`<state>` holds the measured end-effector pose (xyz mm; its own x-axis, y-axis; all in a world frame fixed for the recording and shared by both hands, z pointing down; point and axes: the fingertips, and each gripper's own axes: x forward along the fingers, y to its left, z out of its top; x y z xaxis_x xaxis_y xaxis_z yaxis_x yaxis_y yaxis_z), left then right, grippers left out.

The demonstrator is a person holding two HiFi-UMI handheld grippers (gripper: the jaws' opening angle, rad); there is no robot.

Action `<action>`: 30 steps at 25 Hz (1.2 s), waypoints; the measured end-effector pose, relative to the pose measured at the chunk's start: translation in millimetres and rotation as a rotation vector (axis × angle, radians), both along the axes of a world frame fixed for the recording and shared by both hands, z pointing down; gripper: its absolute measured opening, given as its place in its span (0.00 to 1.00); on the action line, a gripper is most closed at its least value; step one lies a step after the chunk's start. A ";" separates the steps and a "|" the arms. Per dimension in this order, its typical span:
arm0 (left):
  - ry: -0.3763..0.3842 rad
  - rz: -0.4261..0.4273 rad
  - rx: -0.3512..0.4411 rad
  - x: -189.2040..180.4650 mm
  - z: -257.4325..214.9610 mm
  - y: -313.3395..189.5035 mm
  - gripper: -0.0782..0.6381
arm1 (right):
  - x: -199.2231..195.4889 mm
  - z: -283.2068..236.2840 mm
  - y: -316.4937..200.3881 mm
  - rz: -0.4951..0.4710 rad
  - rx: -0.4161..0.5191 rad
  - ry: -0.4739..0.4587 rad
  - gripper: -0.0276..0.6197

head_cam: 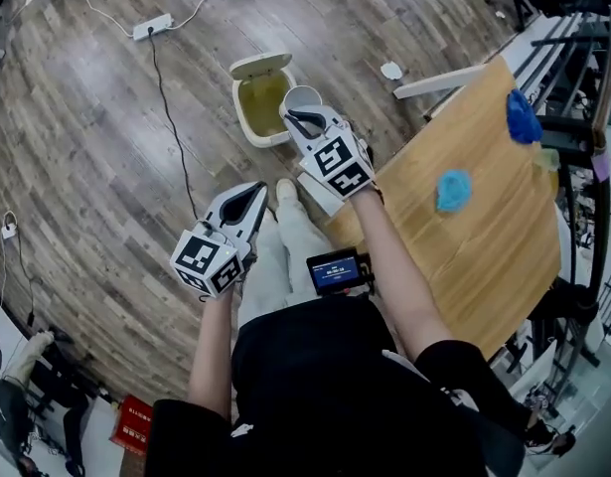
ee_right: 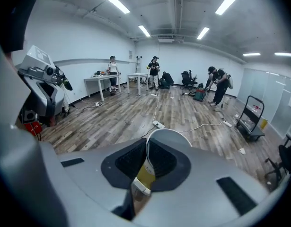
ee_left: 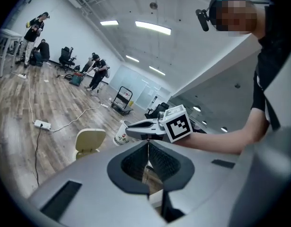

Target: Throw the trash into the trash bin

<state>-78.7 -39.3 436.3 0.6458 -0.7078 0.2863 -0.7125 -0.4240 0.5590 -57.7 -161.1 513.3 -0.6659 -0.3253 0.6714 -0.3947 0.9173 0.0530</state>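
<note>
A white paper cup (head_cam: 301,97) hangs over the open cream trash bin (head_cam: 258,107) on the floor, my right gripper (head_cam: 305,119) shut on its rim. In the right gripper view the cup's wall (ee_right: 170,138) is pinched between the pads of my right gripper (ee_right: 147,151), and the bin's yellowish inside (ee_right: 144,175) shows below. My left gripper (head_cam: 255,195) hovers lower left of the bin, jaws together and empty. In the left gripper view my left gripper (ee_left: 148,149) points at the cup (ee_left: 121,133), the right gripper (ee_left: 146,128) and the bin's raised lid (ee_left: 90,139).
A wooden table (head_cam: 489,246) at the right carries two blue crumpled things (head_cam: 452,189) (head_cam: 523,117). A power strip (head_cam: 152,26) and its cable (head_cam: 170,117) lie on the wood floor left of the bin. People and desks stand far across the room (ee_right: 154,72).
</note>
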 end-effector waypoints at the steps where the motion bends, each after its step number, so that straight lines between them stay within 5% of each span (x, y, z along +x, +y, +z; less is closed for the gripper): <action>1: 0.000 -0.005 -0.010 -0.8 9.0 -7.3 0.12 | -6.1 14.5 -6.1 -0.010 -0.021 -0.005 0.06; 9: -0.043 -0.048 -0.121 -5.1 143.4 -66.1 0.12 | -36.9 158.3 -41.3 -0.038 -0.178 -0.006 0.06; 18: -0.126 -0.022 -0.150 -14.8 290.1 -114.0 0.12 | -44.2 322.2 -49.3 -0.081 -0.334 0.083 0.06; 25: -0.153 -0.102 -0.241 -23.3 360.7 -97.3 0.12 | -32.9 373.8 -44.3 0.009 -0.398 0.068 0.08; 27: -0.151 -0.143 -0.263 -23.5 366.7 -92.0 0.12 | -31.6 378.0 -41.7 0.017 -0.412 0.060 0.24; 30: -0.131 -0.161 -0.272 -19.0 365.2 -87.6 0.12 | -29.1 379.0 -37.4 0.009 -0.415 0.081 0.27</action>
<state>-97.7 -126.8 801.6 0.4776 -0.6839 0.5515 -0.8312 -0.1484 0.5358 -86.8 -198.5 892.4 -0.6038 -0.0222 0.7968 -0.4125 0.8640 -0.2886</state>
